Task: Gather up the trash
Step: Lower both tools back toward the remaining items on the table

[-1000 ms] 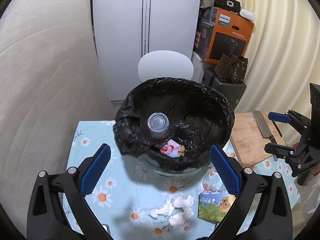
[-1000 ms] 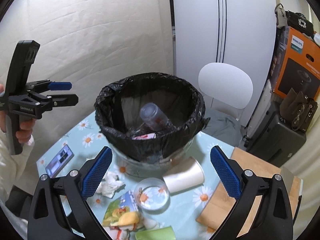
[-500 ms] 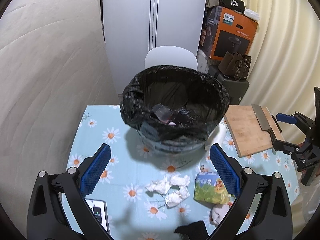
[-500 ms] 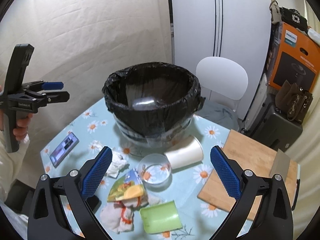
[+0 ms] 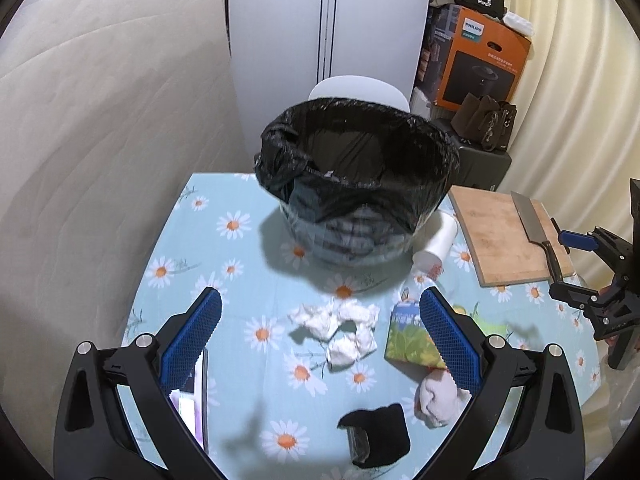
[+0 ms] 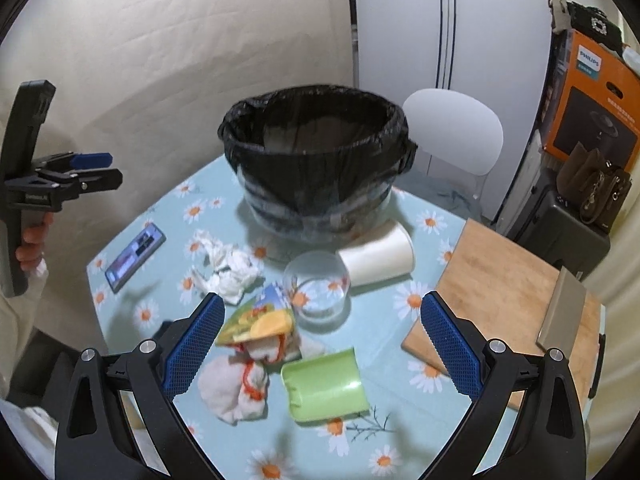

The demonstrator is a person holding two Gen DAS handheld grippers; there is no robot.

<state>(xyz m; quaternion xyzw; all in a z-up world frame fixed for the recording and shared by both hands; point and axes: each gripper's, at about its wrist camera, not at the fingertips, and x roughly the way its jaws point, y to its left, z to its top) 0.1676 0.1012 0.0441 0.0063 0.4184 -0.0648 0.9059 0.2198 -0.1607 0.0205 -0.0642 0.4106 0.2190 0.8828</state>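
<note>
A bin lined with a black bag (image 5: pixel 356 184) stands at the table's far side; it also shows in the right wrist view (image 6: pixel 316 160). In front of it lie crumpled white tissues (image 5: pixel 340 330) (image 6: pixel 230 270), a colourful carton (image 5: pixel 408 334) (image 6: pixel 260 318), a white paper cup on its side (image 6: pixel 378 256), a clear plastic cup (image 6: pixel 318 282), a green cup on its side (image 6: pixel 324 386) and a white cloth wad (image 6: pixel 234 386). My left gripper (image 5: pixel 320 340) is open and empty above the tissues. My right gripper (image 6: pixel 320 344) is open and empty above the cups.
A phone (image 6: pixel 134 256) lies at the table's left. A wooden cutting board (image 5: pixel 504 236) with a cleaver (image 5: pixel 534 220) lies at the right. A black object (image 5: pixel 378 434) lies near the front edge. A white chair (image 6: pixel 454 132) stands behind the table.
Both grippers have pulled back from the bin and lowered toward the table; more of the litter in front of the bin shows now. Both stay open and empty.
</note>
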